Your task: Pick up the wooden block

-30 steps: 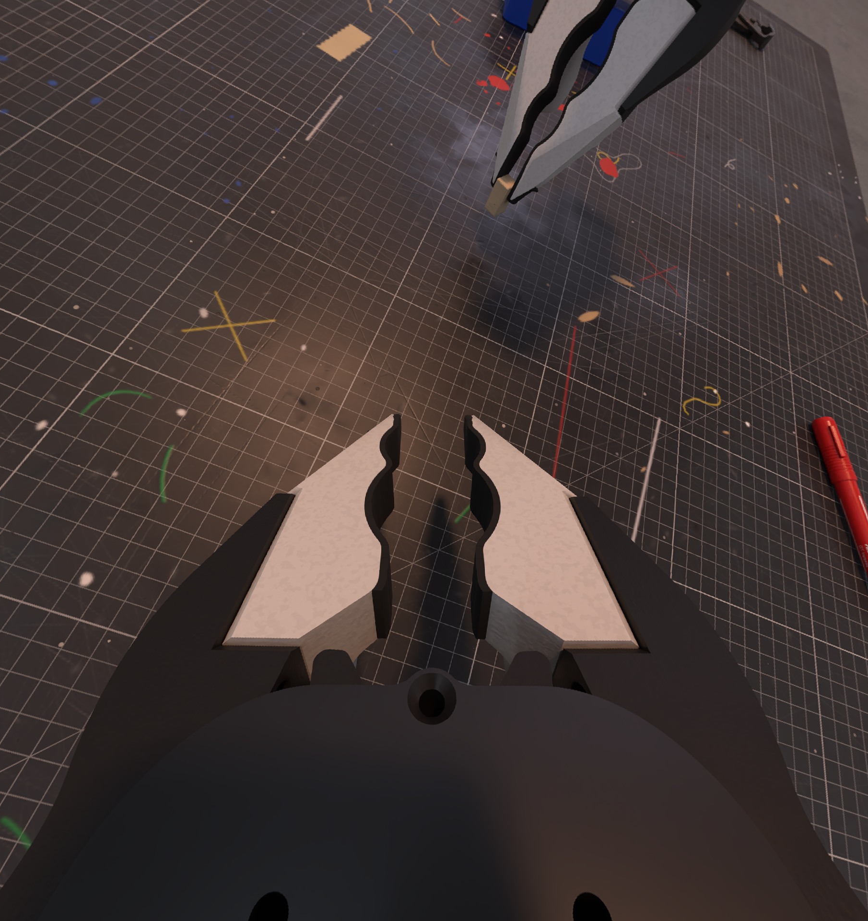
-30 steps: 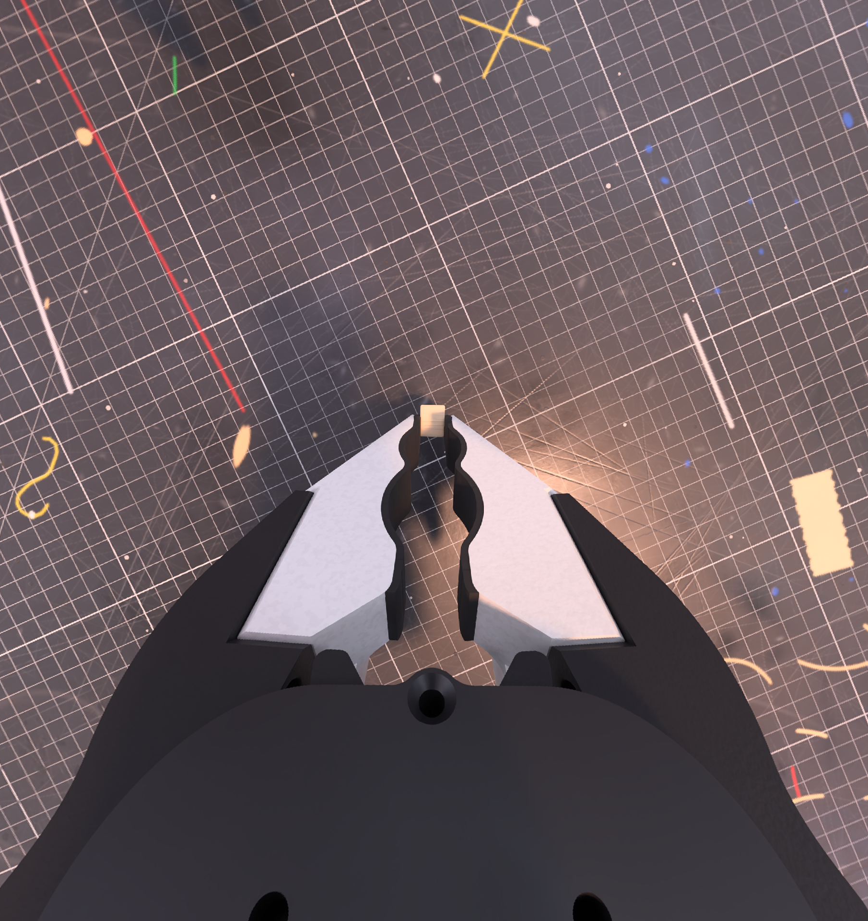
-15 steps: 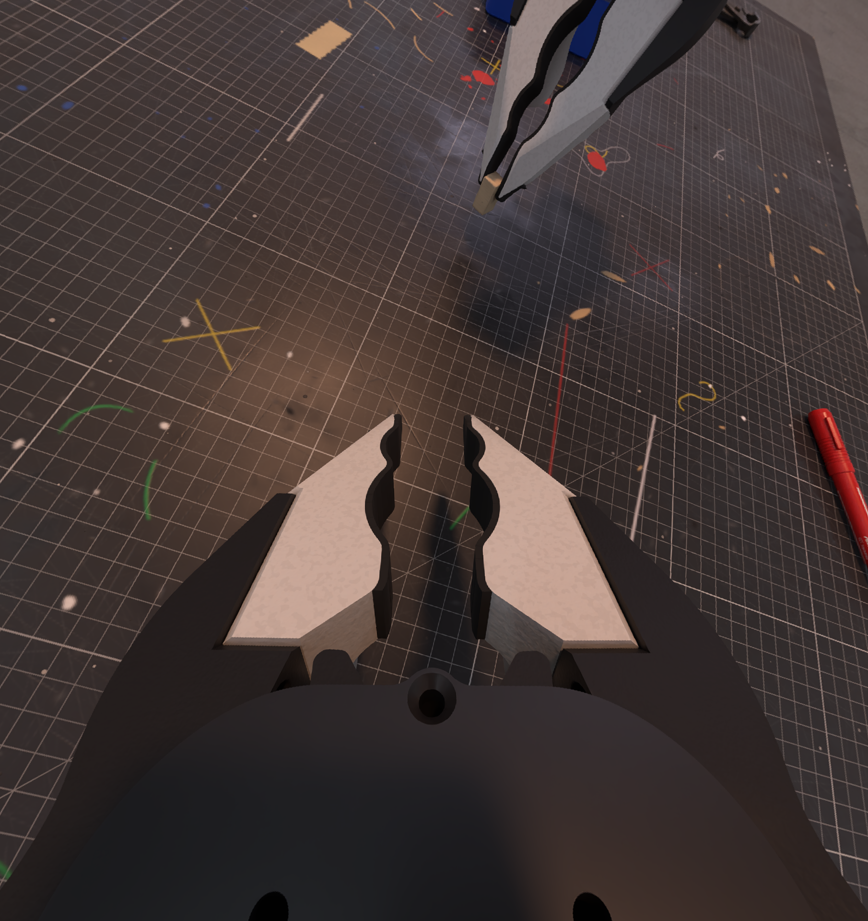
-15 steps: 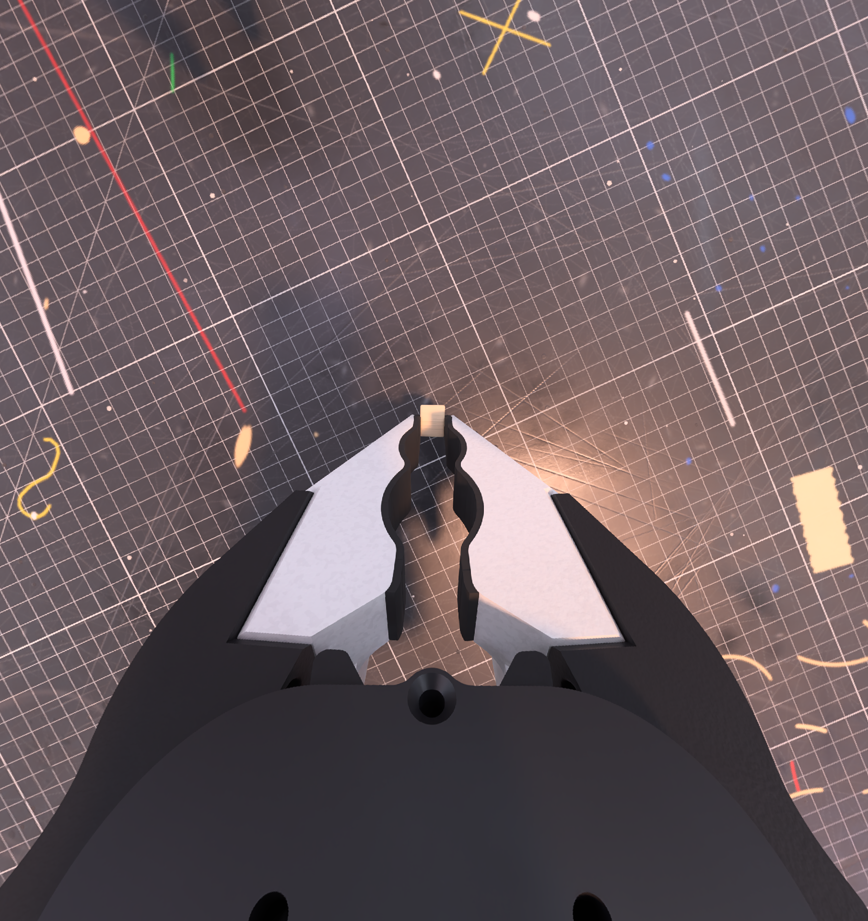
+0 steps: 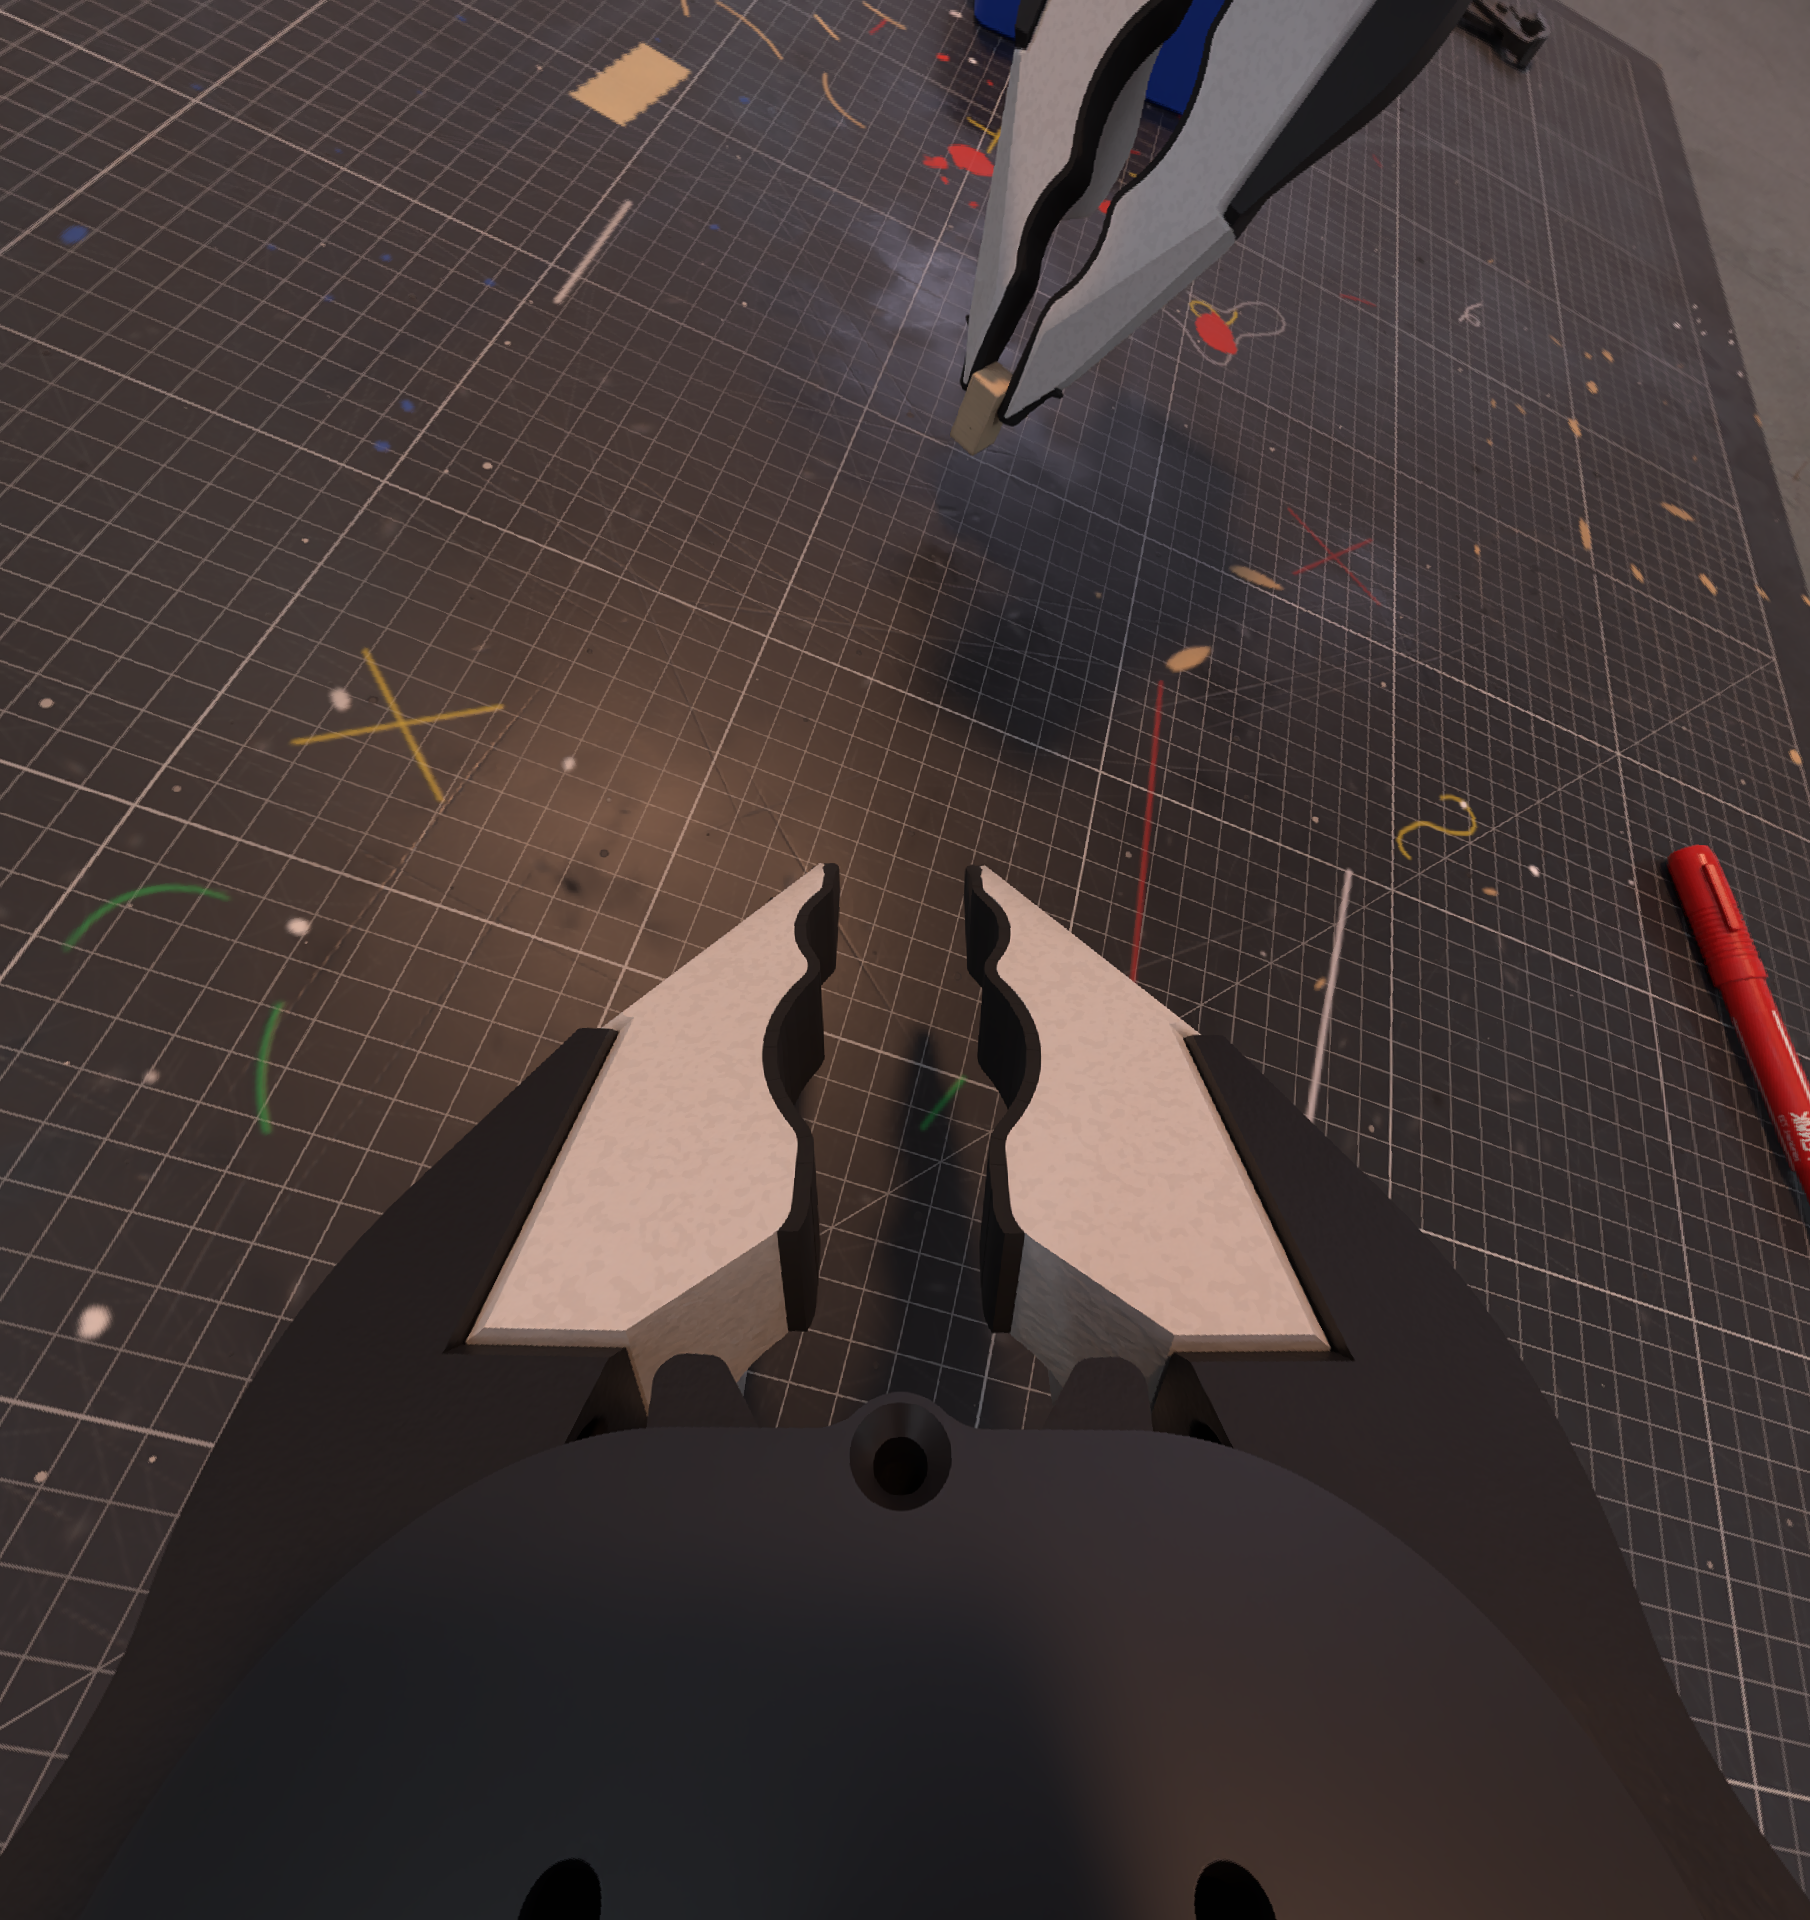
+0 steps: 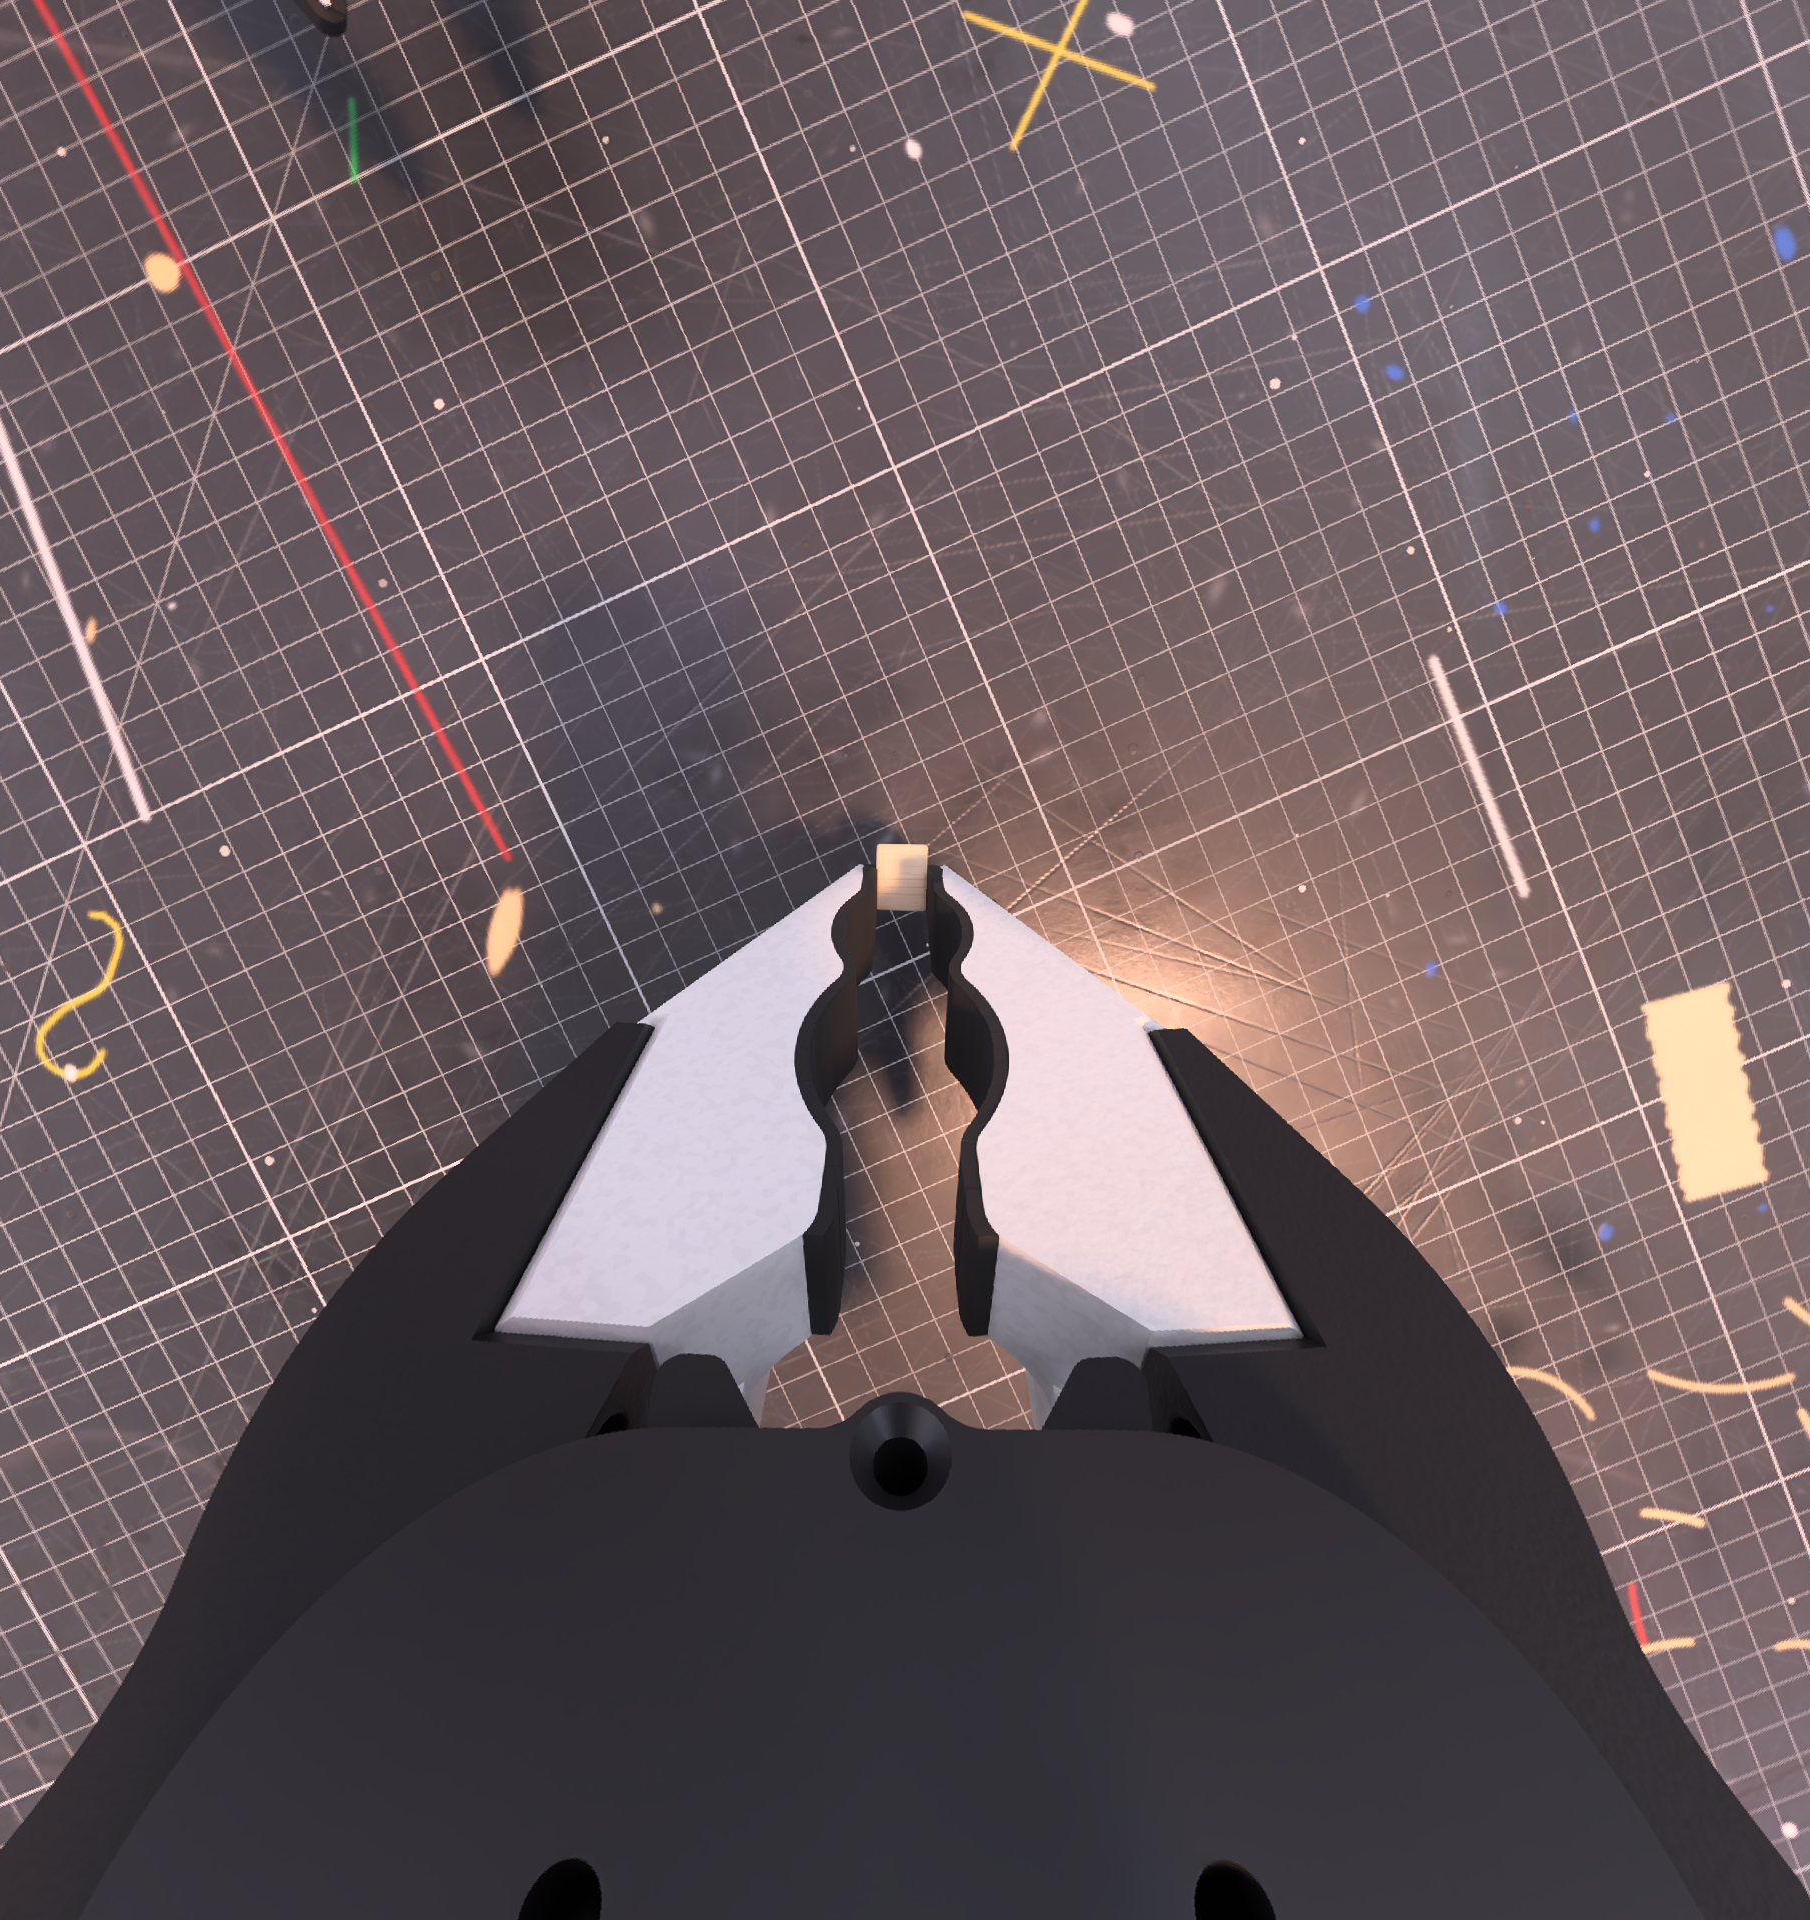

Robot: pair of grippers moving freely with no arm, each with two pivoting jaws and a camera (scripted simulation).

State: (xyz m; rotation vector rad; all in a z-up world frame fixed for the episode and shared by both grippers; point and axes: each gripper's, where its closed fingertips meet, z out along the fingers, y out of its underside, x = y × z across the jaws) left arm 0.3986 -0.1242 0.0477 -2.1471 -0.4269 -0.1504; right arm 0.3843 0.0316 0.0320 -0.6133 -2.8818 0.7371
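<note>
The wooden block point(image 6: 902, 877) is a small pale cube pinched between the tips of my right gripper point(image 6: 902, 883), held above the dark cutting mat point(image 6: 1192, 520). In the left wrist view the same block point(image 5: 984, 407) hangs at the tips of the right gripper point(image 5: 1000, 400), which reaches down from the top of the frame, clear of the mat with its shadow below. My left gripper point(image 5: 901, 883) is open and empty, low over the mat point(image 5: 465, 468), nearer than the block.
A red marker pen point(image 5: 1768, 1049) lies on the mat at the right. A blue object point(image 5: 994, 16) sits at the far edge, partly hidden behind the right gripper. A small dark part point(image 5: 1503, 21) lies at the mat's far right corner. Paint marks and lines cover the mat.
The right gripper has risen a little with the block still pinched. The left wrist view has shifted slightly over the mat; the left jaws stay open the same.
</note>
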